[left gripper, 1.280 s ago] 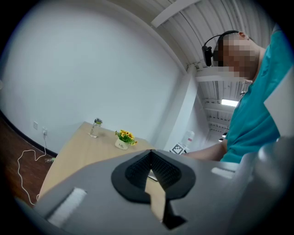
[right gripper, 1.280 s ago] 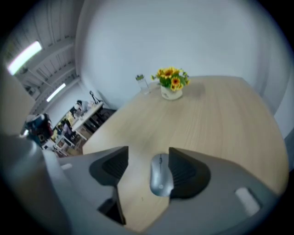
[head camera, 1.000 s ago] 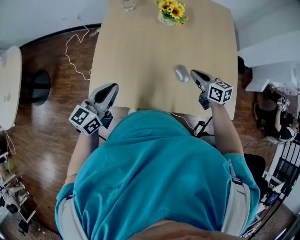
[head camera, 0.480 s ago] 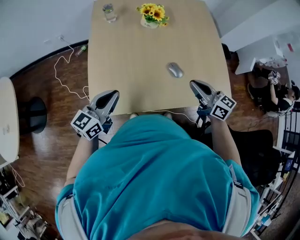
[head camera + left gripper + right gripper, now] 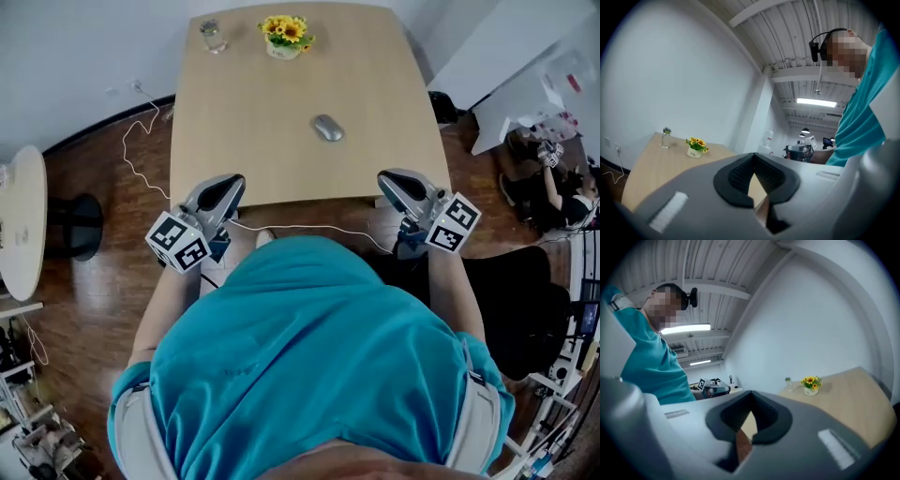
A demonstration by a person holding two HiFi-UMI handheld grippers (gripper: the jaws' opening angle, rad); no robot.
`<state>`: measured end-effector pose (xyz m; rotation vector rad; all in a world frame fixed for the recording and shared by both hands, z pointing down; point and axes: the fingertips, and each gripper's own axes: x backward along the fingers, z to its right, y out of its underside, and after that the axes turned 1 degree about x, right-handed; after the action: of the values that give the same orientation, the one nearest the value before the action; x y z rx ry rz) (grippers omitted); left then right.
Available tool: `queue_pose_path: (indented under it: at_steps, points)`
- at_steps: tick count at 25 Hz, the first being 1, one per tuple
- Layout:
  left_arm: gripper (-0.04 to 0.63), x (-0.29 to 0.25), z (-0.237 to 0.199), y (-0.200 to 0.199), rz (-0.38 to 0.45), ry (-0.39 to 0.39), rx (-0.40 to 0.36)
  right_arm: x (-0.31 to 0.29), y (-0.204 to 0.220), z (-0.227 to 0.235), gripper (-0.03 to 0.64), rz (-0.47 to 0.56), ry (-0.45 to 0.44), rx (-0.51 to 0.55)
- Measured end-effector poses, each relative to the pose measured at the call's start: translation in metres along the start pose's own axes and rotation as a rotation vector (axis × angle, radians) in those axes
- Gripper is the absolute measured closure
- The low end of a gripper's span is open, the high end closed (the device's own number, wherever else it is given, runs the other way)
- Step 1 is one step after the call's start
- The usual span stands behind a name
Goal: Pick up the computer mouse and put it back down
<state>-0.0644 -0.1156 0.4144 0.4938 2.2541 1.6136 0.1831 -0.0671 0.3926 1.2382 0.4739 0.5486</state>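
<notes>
Looking steeply down from the head view, I counted one pale wooden table [image 5: 272,122], one grey computer mouse [image 5: 327,128], one small pot of yellow flowers [image 5: 284,33], one clear bottle [image 5: 211,33] and two tongs. The mouse lay flat on the table in the upper middle of the frame, a little right of the table's centre, with nothing touching it. The flowers and the bottle stood near each other at the table's far edge, at the top of the frame.

The left tongs [image 5: 228,184] sat left of centre and the right tongs [image 5: 387,179] right of centre. Each was at the near edge of the table, and both were well apart from the mouse. My teal shirt [image 5: 309,366] filled the lower half. One white cable [image 5: 141,141] trailed over the wooden floor [image 5: 84,272] on the left.

Only the head view showed the mouse; neither gripper view did. The gripper views instead showed a ribbed ceiling with strip lights and white walls. They also showed the flowers and bottle small in the distance, on the left in the left gripper view and on the right in the right gripper view.

In the left gripper view the dark pads met at their tips, closed and holding nothing. In the right gripper view the pads likewise met, closed and empty.
</notes>
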Motion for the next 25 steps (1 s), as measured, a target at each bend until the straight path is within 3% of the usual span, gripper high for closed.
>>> queue_pose_path:
  at_steps: [4,9,16,20,25]
  points:
    - [0.591,0.003,0.073,0.013,0.014,-0.06,-0.01,0.045,0.013,-0.027,0.617,-0.025,-0.085,0.052]
    - [0.591,0.028,0.145,0.022,0.001,-0.109,-0.025,0.088,0.02,-0.069,0.617,-0.033,-0.141,0.036]
    - [0.591,0.095,0.189,0.026,0.025,-0.203,-0.02,0.1,0.016,-0.13,0.617,0.001,-0.197,0.051]
    - [0.591,0.133,0.202,0.033,0.031,-0.188,-0.036,0.096,0.025,-0.168,0.616,0.0,-0.193,0.068]
    - [0.591,0.212,0.207,0.051,0.034,-0.134,-0.041,0.072,0.037,-0.231,0.616,-0.002,-0.124,0.07]
